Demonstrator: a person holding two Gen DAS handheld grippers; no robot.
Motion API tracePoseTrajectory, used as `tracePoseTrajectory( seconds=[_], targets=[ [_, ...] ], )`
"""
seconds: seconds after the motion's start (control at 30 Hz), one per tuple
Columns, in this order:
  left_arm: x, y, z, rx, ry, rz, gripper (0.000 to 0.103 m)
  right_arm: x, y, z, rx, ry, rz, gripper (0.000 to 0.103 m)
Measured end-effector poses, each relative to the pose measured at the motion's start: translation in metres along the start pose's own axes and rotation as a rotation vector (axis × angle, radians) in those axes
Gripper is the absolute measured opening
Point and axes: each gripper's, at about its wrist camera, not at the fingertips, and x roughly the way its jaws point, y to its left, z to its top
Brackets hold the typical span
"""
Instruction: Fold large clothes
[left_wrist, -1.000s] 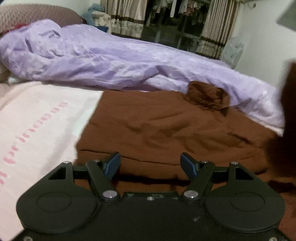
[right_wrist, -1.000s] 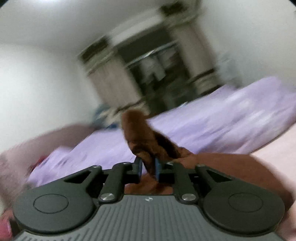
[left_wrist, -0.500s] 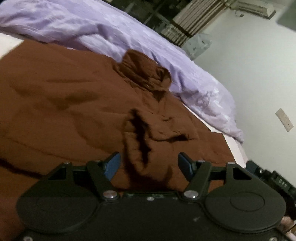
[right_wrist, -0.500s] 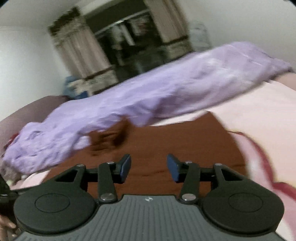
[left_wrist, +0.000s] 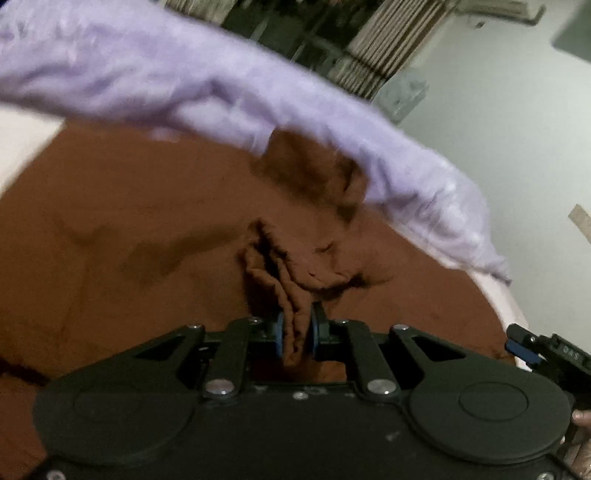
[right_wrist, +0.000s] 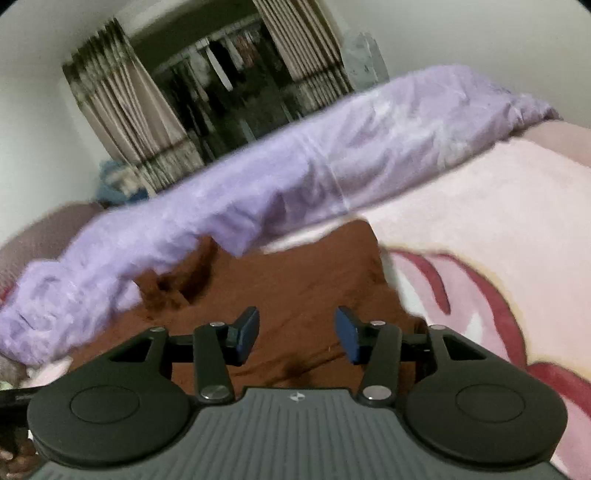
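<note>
A large brown garment lies spread on the bed, with a bunched hood-like lump at its far side against the quilt. My left gripper is shut on a ridge of folds of the brown garment near its middle right. In the right wrist view the same garment lies under my right gripper, which is open and empty just above the cloth. The right gripper also shows at the right edge of the left wrist view.
A rumpled lilac quilt runs along the far side of the garment, also in the right wrist view. A pink blanket with red print covers the bed to the right. Curtains and hanging clothes stand behind.
My left gripper has closed on a fold of the brown garment. My right gripper let go of the brown cloth one second ago and now stays open, lower over the garment.
</note>
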Motion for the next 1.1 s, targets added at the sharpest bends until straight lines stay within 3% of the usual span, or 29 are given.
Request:
tracePoseTrajectory(
  seconds=[0.03, 0.1, 0.13, 0.17, 0.23, 0.33, 0.47, 0.53, 0.63, 0.8, 0.93, 1.1],
  targets=[
    [0.008, 0.004, -0.005, 0.009, 0.013, 0.018, 0.022, 0.006, 0.0, -0.004, -0.011, 0.032, -0.034, 0.055],
    [0.013, 0.007, -0.009, 0.014, 0.002, 0.009, 0.025, 0.022, -0.006, -0.013, -0.026, 0.09, -0.093, 0.04],
    [0.012, 0.008, -0.008, 0.009, 0.001, 0.002, 0.027, 0.025, -0.01, -0.017, -0.027, 0.104, -0.105, 0.038],
    [0.011, 0.007, -0.006, 0.006, 0.002, 0.0, 0.029, 0.026, -0.012, -0.02, -0.035, 0.091, -0.099, 0.038],
    [-0.001, 0.006, -0.002, 0.019, -0.008, 0.02, 0.046, 0.022, -0.013, -0.02, -0.043, 0.08, -0.093, 0.038],
    [-0.033, -0.008, 0.002, 0.101, -0.094, 0.101, 0.049, 0.01, -0.003, -0.013, -0.071, 0.056, -0.103, 0.042],
    [-0.05, -0.032, 0.009, 0.185, -0.169, 0.078, 0.052, -0.006, 0.019, -0.003, -0.154, -0.032, -0.08, 0.049],
    [-0.042, -0.047, 0.007, 0.244, -0.159, 0.056, 0.052, -0.005, 0.03, -0.001, -0.186, -0.042, -0.075, 0.049],
    [-0.02, -0.06, -0.001, 0.318, -0.113, 0.079, 0.052, 0.008, 0.035, -0.003, -0.197, -0.002, -0.066, 0.049],
    [0.014, -0.05, -0.018, 0.33, -0.03, 0.124, 0.052, 0.035, 0.022, -0.015, -0.189, 0.084, -0.151, 0.048],
    [0.013, -0.045, -0.026, 0.338, -0.04, 0.114, 0.054, 0.04, 0.006, -0.023, -0.174, 0.085, -0.132, 0.047],
    [0.013, -0.045, -0.014, 0.31, -0.013, 0.089, 0.059, 0.038, 0.01, -0.022, -0.2, 0.086, -0.125, 0.051]
  ],
)
